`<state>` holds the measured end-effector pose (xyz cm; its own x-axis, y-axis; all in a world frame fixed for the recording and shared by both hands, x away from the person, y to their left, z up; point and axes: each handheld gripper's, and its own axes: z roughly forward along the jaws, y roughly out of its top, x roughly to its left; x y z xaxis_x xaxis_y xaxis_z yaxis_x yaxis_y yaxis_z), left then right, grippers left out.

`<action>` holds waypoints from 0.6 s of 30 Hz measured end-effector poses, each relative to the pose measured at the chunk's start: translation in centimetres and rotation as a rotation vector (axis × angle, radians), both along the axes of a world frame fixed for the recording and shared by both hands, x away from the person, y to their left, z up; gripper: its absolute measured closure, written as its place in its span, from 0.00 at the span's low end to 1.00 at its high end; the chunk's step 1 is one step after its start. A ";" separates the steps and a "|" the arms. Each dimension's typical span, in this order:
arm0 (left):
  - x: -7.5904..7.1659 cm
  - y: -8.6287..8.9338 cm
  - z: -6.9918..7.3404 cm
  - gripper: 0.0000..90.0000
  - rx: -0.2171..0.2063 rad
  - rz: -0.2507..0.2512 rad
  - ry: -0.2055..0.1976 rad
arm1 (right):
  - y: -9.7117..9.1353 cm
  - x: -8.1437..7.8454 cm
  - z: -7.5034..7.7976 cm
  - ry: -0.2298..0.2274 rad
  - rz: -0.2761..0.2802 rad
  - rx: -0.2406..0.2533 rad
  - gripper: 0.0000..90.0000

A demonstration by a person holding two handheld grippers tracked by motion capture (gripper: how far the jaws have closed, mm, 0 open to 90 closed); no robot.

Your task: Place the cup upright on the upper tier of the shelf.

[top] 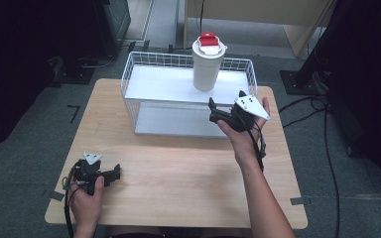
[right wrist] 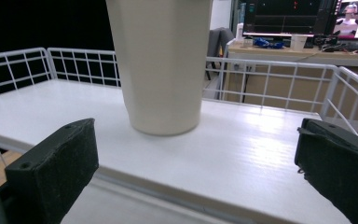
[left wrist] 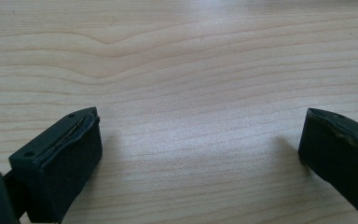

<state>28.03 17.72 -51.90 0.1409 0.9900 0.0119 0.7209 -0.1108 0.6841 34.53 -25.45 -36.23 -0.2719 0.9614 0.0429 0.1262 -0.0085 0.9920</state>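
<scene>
Nearest the person, the left gripper rests low over the front left part of the wooden table, held in the left hand. In the left gripper view its two black jaws stand wide apart with bare wood grain between them — nothing is held.

Farther in, the right hand lifts the right gripper at the front right of a white wire shelf rack, which stands at the far middle of the table. The grey three-cornered plate on top of the gripper faces up. In the right gripper view its jaws are likewise spread wide and empty, pointing across the front edge of the rack's white upper shelf.

On that upper shelf, right of its middle, a cream tumbler stands upright, with a red flip tab on its lid. The tumbler sits just beyond the open jaws, apart from them — not touched.

Beyond the rack lie grey floor, dark equipment and a pale wooden cabinet.
</scene>
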 end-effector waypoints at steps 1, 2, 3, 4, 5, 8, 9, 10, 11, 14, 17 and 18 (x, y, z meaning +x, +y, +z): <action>0.0 0.0 0.0 0.00 0.000 0.000 0.000 | -0.3 -0.5 -0.4 0.003 0.001 -0.002 0.00; 0.0 0.0 0.0 0.00 0.000 0.000 0.000 | -0.3 -0.5 -0.4 0.003 0.001 -0.002 0.00; 0.0 0.0 0.0 0.00 0.000 0.000 0.000 | -0.4 -0.8 -0.6 0.005 0.000 -0.001 0.00; 0.0 0.0 0.0 0.00 0.000 0.000 0.000 | -0.6 -1.0 -0.8 0.004 0.001 -0.008 0.00; 0.0 0.0 0.0 0.00 0.000 -0.001 0.002 | -0.8 -1.3 -1.0 0.006 0.001 -0.012 0.00; 0.0 0.0 0.0 0.00 0.000 -0.001 0.002 | -1.5 -2.2 -1.8 0.018 -0.006 -0.022 0.00; 0.0 0.0 0.0 0.00 0.000 -0.001 0.002 | -1.5 -2.2 -1.8 0.018 -0.006 -0.022 0.00; 0.0 0.0 0.0 0.00 0.000 -0.001 0.002 | -1.7 -2.5 -2.0 0.022 -0.008 -0.021 0.00; 0.0 0.0 0.0 0.00 0.000 -0.001 0.001 | -1.9 -2.7 -2.1 0.027 -0.010 -0.020 0.00; 0.0 0.0 0.0 0.00 0.000 -0.001 0.002 | -2.5 -3.3 -2.7 0.033 -0.012 -0.028 0.00; 0.0 0.0 0.0 0.00 0.000 0.000 0.000 | -3.1 -4.0 -3.3 0.039 -0.013 -0.036 0.00; 0.0 0.0 0.0 0.00 0.000 0.000 0.000 | -3.2 -4.2 -3.5 0.042 -0.013 -0.035 0.00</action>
<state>28.03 17.72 -51.90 0.1411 0.9899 0.0120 0.7211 -0.1110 0.6839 30.28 -28.65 -39.72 -0.2577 0.9660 0.0206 0.1677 0.0237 0.9856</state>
